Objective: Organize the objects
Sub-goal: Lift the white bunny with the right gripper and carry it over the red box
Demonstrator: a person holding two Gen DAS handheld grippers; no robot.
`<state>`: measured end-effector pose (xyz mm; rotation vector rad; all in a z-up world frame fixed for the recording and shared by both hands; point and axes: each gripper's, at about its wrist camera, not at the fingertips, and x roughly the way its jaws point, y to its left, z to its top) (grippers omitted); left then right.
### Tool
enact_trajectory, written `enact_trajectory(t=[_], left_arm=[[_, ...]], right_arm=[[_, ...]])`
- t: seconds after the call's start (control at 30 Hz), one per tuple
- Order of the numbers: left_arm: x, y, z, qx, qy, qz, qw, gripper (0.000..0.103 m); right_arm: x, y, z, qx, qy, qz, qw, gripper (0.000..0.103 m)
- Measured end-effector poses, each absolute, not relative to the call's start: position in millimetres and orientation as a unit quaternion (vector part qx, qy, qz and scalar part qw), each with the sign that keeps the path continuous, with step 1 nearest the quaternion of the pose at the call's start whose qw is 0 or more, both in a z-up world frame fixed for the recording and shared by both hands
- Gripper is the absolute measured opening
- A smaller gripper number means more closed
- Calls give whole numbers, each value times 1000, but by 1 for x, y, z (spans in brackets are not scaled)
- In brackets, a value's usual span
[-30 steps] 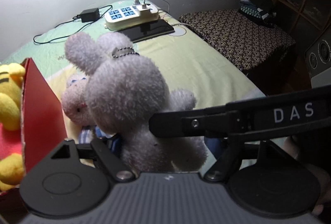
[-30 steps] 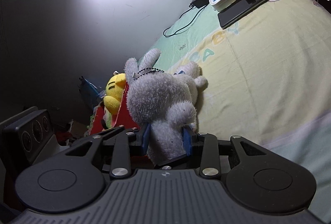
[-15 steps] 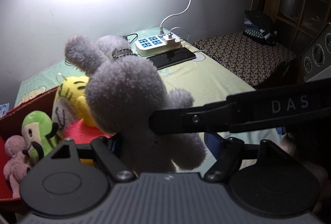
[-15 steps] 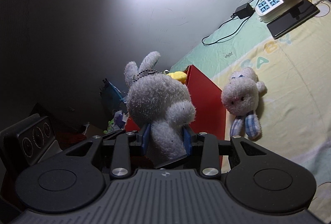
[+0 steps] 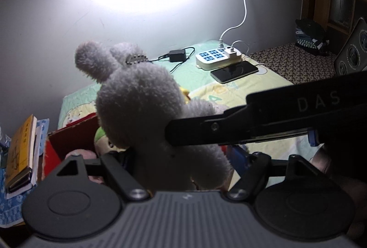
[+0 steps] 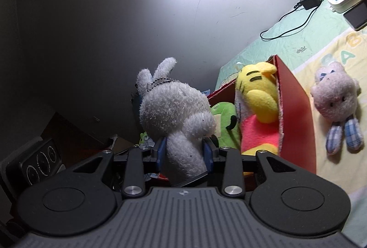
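1. Our right gripper [image 6: 184, 151] pinches the grey fluffy plush rabbit [image 6: 174, 110] at its lower body, above the red cardboard box [image 6: 296, 96].
2. We cannot tell the left gripper's [image 5: 183, 163] opening.
3. We judge it light, squashy, non-fragile; the 2 pads suit the narrow body.

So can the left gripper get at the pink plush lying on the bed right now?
Probably not as things stand. The left gripper has the grey bunny sitting between its fingers, with the right gripper clamped on it too. The pink plush lies free beside the red box.
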<state>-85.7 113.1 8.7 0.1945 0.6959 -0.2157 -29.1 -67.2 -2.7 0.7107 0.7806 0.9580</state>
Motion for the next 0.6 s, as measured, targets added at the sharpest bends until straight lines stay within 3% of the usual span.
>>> enact_trajectory(t=[0.6], left_arm=[[-71,184,-9,72,388,-46,918,78]], right_arm=[[-17,21,-18,321,406,439,734,37]])
